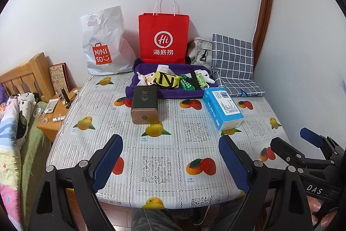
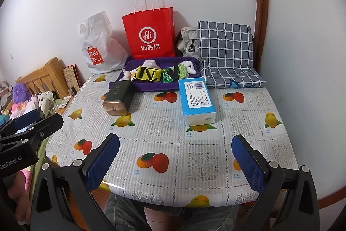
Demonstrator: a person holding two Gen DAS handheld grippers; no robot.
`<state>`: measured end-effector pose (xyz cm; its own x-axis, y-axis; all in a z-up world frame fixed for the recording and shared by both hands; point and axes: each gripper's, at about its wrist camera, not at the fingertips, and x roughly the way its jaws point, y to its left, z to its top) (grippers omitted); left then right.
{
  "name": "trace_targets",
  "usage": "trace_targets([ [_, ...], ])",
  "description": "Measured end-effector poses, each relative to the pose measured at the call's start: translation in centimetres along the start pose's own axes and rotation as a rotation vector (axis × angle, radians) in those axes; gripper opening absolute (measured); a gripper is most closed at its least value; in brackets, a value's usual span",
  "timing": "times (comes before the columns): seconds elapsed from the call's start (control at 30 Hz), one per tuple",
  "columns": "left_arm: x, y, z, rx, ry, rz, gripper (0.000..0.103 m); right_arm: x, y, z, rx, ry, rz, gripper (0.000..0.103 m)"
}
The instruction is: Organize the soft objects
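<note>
Purple tray [image 2: 151, 86] holds yellow pouch [image 2: 149, 74] and green packets [image 2: 168, 77]

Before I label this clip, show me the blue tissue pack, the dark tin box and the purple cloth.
blue tissue pack [image 2: 197, 99]: right wrist view, on its printed top face.
dark tin box [image 1: 144, 104]: left wrist view, on its dark top.
purple cloth [image 1: 132, 91]: left wrist view, on its near left edge.
</note>
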<state>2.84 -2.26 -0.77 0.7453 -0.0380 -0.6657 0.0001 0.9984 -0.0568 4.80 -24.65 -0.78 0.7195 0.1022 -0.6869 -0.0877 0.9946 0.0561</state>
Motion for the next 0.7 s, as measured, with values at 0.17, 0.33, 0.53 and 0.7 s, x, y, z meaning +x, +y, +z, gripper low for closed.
trace_targets([
  [0.17,0.01,-0.07,-0.05,0.000,0.000,-0.001,0.090,-0.02,0.01,-0.05,0.000,0.000,0.000,0.102],
  [0.33,0.04,-0.13,-0.08,-0.001,0.001,0.000,0.090,-0.02,-0.04,-0.02,-0.001,0.000,0.001,0.102],
  [0.53,0.02,-0.14,-0.07,-0.001,0.000,-0.001,0.090,-0.09,0.05,-0.08,-0.001,0.000,0.001,0.102],
  [0.7,0.01,-0.11,-0.05,-0.001,0.000,-0.002,0.090,-0.07,0.04,-0.04,0.000,0.000,0.001,0.102],
])
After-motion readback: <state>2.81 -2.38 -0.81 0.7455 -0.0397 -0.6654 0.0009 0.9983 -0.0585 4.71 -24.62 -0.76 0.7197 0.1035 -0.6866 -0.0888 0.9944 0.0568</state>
